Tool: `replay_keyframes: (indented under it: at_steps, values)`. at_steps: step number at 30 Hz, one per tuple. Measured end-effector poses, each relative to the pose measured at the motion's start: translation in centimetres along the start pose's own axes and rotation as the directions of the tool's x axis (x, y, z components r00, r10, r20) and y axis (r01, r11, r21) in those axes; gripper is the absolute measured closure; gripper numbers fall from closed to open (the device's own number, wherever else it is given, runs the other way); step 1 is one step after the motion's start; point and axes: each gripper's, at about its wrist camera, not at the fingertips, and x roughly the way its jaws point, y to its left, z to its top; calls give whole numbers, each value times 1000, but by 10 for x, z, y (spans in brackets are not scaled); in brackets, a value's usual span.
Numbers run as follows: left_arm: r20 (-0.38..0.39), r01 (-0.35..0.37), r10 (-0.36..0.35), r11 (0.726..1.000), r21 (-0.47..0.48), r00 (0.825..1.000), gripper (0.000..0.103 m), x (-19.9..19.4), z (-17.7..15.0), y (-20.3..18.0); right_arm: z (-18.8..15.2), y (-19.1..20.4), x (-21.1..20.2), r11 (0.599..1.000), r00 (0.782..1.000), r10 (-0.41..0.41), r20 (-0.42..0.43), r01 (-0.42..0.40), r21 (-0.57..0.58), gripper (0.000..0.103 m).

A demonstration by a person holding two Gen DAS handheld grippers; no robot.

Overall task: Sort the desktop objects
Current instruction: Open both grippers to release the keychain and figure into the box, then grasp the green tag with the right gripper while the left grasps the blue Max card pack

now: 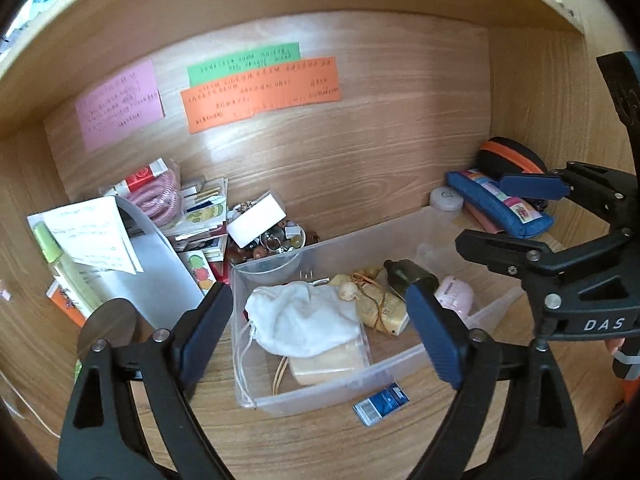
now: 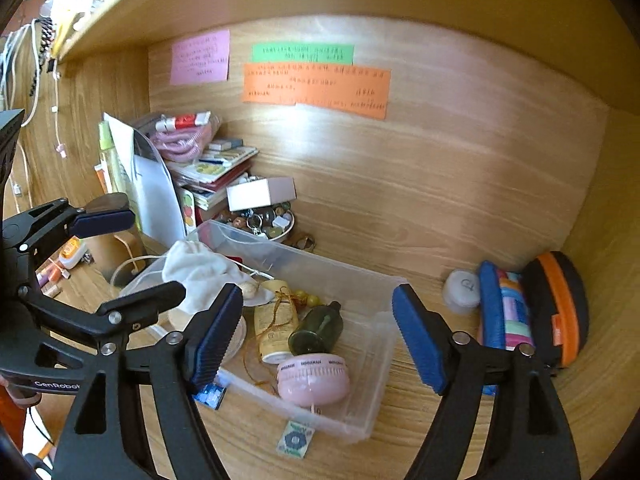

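A clear plastic bin [image 1: 404, 364] [image 2: 372, 364] stands on the wooden desk. It holds a white cloth pouch [image 1: 308, 320] [image 2: 196, 268], a yellow tube tied with string [image 1: 380, 308] [image 2: 276, 328], a dark green bottle [image 1: 408, 276] [image 2: 318, 330] and a pink round fan [image 2: 314, 378] [image 1: 456, 294]. My left gripper [image 1: 320, 340] is open and empty above the bin's near side. My right gripper [image 2: 318, 338] is open and empty above the bin; it also shows in the left wrist view [image 1: 516, 212]. A small blue packet [image 1: 380, 402] [image 2: 210, 394] lies by the bin.
A stack of books and papers [image 1: 200, 216] [image 2: 216, 172], a white box [image 1: 258, 224] [image 2: 260, 194] and a bowl of trinkets [image 2: 268, 222] sit at the back left. A blue pencil case [image 1: 500, 208] [image 2: 506, 308], an orange-zipped black case [image 2: 560, 304] and a white jar [image 2: 462, 290] sit right. A small flower-print card [image 2: 295, 440] lies by the bin.
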Motion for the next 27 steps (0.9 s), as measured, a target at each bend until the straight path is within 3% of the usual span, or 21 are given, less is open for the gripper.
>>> replay_keyframes:
  at_steps: [6, 14, 27]
  values:
    - [1, 1, -1, 1000, -15, 1000, 9, -16, -11, -3, -10, 4, -25, 1000, 1000, -25, 19, 25, 1, 24]
    - [-67, 21, -26, 997, -72, 997, 8, -14, -42, -3, -43, 7, -35, 999, 1000, -19, -13, 19, 35, 23]
    - [-215, 38, -60, 994, -105, 975, 8, 16, -93, -13, -114, 5, -2, 997, 981, 0, -194, 16, 80, 25]
